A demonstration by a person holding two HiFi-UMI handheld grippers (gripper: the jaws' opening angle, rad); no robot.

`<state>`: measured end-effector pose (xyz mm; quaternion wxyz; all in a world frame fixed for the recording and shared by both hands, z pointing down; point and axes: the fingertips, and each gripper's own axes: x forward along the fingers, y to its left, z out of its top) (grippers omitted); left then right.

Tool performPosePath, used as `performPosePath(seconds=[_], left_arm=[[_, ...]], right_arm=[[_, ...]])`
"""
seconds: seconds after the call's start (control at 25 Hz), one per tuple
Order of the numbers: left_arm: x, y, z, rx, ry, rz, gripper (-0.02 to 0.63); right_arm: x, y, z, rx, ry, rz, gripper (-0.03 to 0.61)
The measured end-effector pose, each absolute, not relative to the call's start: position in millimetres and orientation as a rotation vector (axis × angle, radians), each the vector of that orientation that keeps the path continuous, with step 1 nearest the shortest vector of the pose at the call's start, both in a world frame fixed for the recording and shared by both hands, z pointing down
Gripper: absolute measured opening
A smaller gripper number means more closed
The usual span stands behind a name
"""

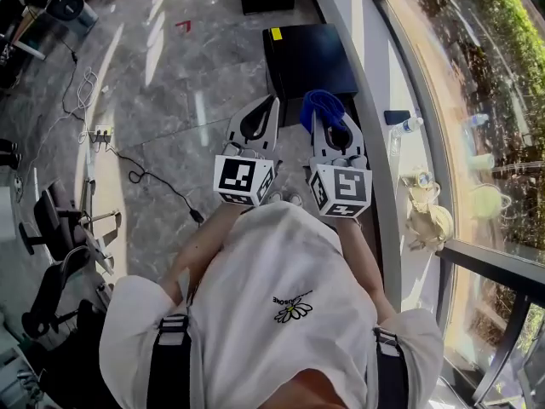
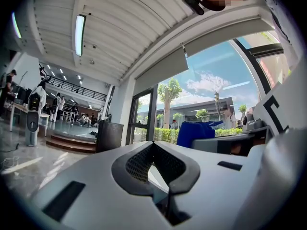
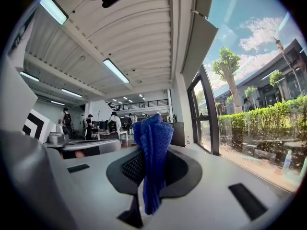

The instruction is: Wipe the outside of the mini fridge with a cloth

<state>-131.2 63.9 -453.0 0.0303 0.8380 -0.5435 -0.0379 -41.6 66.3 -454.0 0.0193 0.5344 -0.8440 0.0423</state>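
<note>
Blue cloth (image 3: 152, 162) held up just short of the black fridge (image 1: 311, 58).
The right tool (image 1: 332, 124) clamps the cloth; the left tool (image 1: 271, 106) is closed together, empty.

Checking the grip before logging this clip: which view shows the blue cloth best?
The right gripper view: the blue cloth stands centred, pinched in the right claw. The head view shows only a small blue fold above that claw; the left gripper view shows it side-on, farther off.
</note>
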Motion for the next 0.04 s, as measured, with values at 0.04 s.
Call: performPosePath(seconds=[0.04], left_arm=[[-129.4,65.5,-450.2,2.573,-1.673,-0.125,0.005]], right_arm=[[-40.2,66.6,-451.8,1.648,-2.616,0.127,0.064]])
